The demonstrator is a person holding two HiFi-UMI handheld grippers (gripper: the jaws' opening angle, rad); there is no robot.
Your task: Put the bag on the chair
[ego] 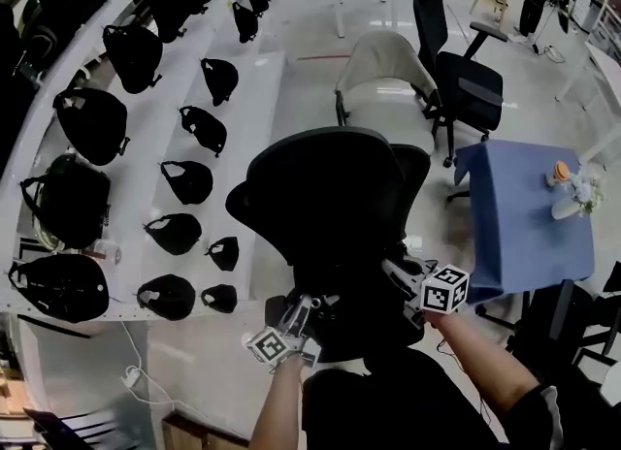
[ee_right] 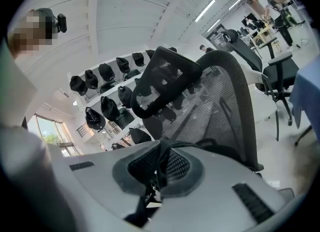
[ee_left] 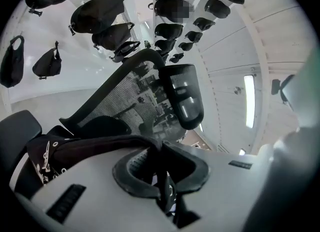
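A black mesh office chair point(ego: 330, 196) stands right in front of me, seen from behind and above. Both grippers reach toward its seat from below. My left gripper point(ego: 303, 310) is shut on a black strap of the bag point(ee_left: 75, 151), which runs off to the left from its jaws point(ee_left: 161, 152). My right gripper point(ego: 396, 275) is shut on black bag fabric point(ee_right: 146, 200) pinched in its jaws point(ee_right: 161, 160). The bag's dark bulk point(ego: 354, 327) hangs between the grippers and blends with the chair. The chair's headrest point(ee_right: 160, 78) and mesh back point(ee_left: 125, 96) rise just beyond.
White shelves point(ego: 262, 99) at the left carry several black bags. Behind the mesh chair are a beige chair point(ego: 388, 84) and another black office chair point(ego: 466, 80). A blue-covered table point(ego: 524, 235) with flowers stands at the right.
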